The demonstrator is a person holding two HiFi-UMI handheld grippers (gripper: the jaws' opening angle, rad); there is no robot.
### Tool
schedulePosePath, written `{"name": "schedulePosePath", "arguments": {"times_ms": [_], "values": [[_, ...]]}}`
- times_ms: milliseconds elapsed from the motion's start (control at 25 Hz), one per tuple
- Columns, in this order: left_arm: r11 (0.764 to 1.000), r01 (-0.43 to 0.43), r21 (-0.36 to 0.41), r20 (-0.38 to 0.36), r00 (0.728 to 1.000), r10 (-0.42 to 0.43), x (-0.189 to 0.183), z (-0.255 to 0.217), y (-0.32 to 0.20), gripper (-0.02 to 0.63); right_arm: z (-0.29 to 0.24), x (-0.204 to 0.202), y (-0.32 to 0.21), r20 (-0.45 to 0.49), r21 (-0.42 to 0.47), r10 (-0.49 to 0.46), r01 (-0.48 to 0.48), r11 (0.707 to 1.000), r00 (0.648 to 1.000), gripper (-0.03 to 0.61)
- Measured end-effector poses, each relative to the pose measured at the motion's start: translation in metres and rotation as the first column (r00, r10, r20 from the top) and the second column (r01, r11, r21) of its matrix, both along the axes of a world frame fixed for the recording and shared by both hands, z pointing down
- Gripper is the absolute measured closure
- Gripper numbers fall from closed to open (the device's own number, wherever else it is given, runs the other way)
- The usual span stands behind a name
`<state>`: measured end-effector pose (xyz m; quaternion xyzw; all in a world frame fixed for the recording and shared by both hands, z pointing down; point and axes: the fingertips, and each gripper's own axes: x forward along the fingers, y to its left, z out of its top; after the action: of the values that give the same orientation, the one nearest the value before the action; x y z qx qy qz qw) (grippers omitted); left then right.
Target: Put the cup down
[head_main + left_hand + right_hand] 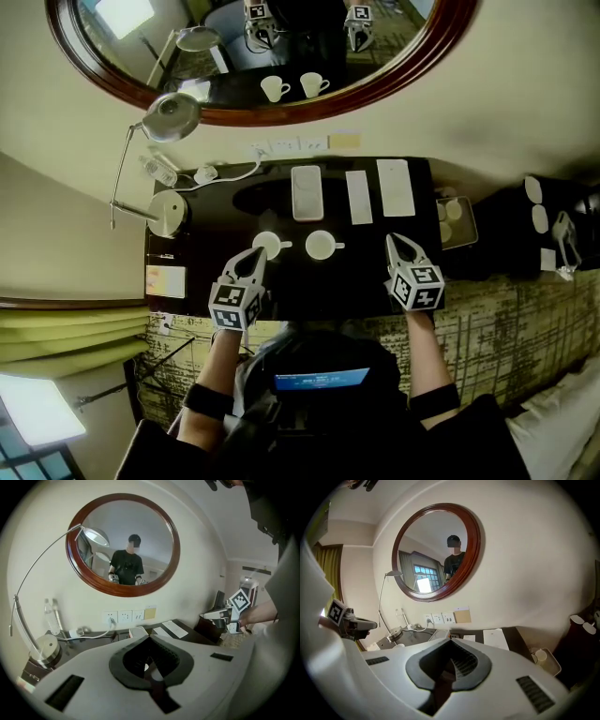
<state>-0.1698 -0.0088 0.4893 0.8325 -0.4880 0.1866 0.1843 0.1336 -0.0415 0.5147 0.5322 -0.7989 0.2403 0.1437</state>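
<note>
Both cups stand upright on the dark desk (pixel 375 281), side by side near its middle, each with its handle turned to the right in the head view. My left tongs (pixel 255 255) are pressed together with nothing pinched; their tips sit just beside the left cup (pixel 267 246), at its near edge, and I cannot tell whether they touch it. My right tongs (pixel 397 246) are pressed together too and hold nothing. They hover over the near right part of the desk, clear of the right cup (pixel 321 246). Behind the cups lies a white rectangular tray (pixel 307 192), and to its right two white paper cards (pixel 395 187) lie flat toward the wall. At the desk's left end is the round base of a desk lamp (pixel 167 214), whose thin arm curves up to a shade near the mirror. Beside it, a clear bottle (pixel 159 171) lies by a white cable that runs to the wall sockets (pixel 291 145). A yellowish notepad (pixel 165 280) rests on the near left corner. Above the desk hangs an oval mirror with a dark wooden frame (pixel 253 114), and the two cups show in its glass. Off the right end of the desk, a small tray (pixel 467 234) holds a few pale round items that are too small to make out.
</note>
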Motion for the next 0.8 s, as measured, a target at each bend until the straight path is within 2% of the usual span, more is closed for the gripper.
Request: {"name": "schedulePosePath", "arguments": {"times_ms": [240,400,800], "values": [[0.999,-0.022,0.030,-0.014,1.000,0.022,0.005,-0.006,-0.003,0.613,0.004,-0.011,0.000,0.006,-0.028,-0.044,0.044,0.999,0.999,0.575],[1.000,0.015,0.008,-0.048,0.999,-0.015,0.004,-0.007,-0.005,0.613,0.004,-0.013,-0.002,0.014,-0.032,-0.048,0.049,0.998,0.999,0.575],[1.000,0.026,-0.006,-0.007,1.000,-0.026,0.000,-0.001,0.000,0.613,0.014,-0.013,0.005,0.019,-0.061,-0.067,0.068,0.996,0.998,0.575]]}}
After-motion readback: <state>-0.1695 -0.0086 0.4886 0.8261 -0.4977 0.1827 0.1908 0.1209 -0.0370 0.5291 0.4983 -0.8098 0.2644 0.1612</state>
